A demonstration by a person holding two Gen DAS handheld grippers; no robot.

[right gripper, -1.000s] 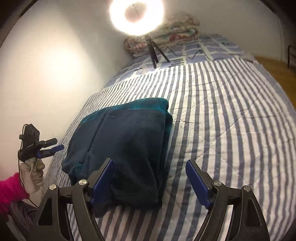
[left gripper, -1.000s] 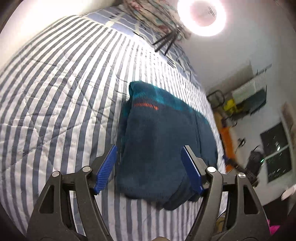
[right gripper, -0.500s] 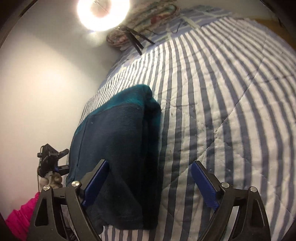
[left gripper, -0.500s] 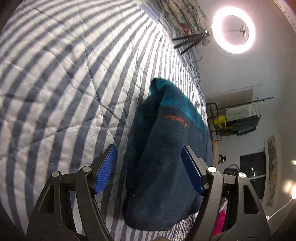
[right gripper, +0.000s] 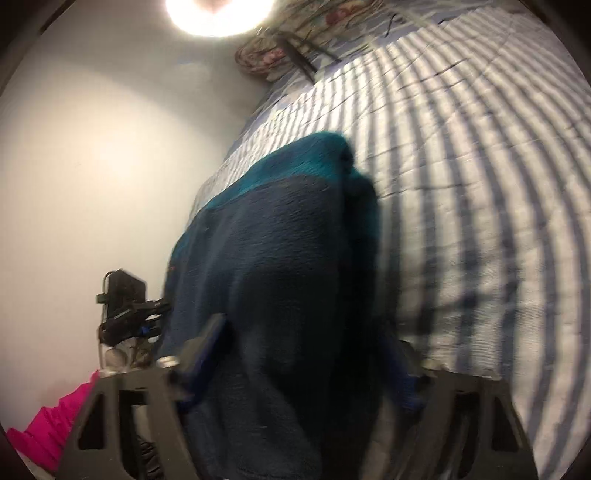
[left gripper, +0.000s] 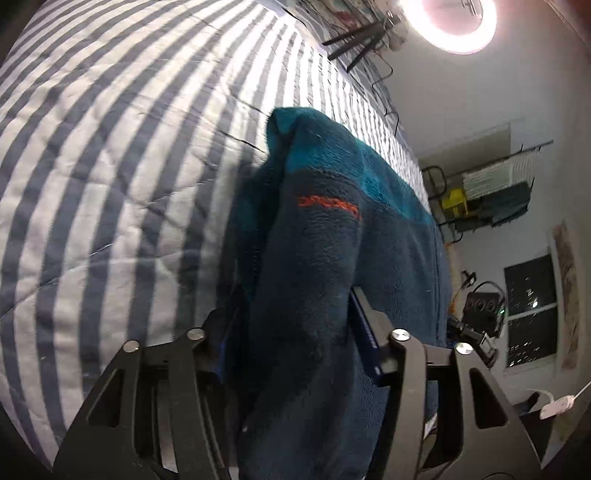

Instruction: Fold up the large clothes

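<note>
Both of my tools have dropped closer to the folded fleece (left gripper: 321, 280) since a second ago, and their jaws have just been closing around it. My left hand-held gripper (left gripper: 295, 347) now has a thick fold of the dark navy fabric bunched between its blue pads, which press in from both sides; I read that as a grip on the garment's near edge. My right hand-held gripper (right gripper: 306, 354) straddles the same near edge at the other corner, with cloth filling the gap and the pads (right gripper: 207, 347) sunk against it, though this view is blurred. Ahead of each gripper the fleece rises in a hump, its teal band (left gripper: 343, 162) at the far end and an orange logo (left gripper: 328, 203) just beyond my left pads. It lies on the striped bed quilt (left gripper: 110, 166), which spreads out left of my left gripper and right of my right one. Far ahead glows a ring light (left gripper: 448, 22).
</note>
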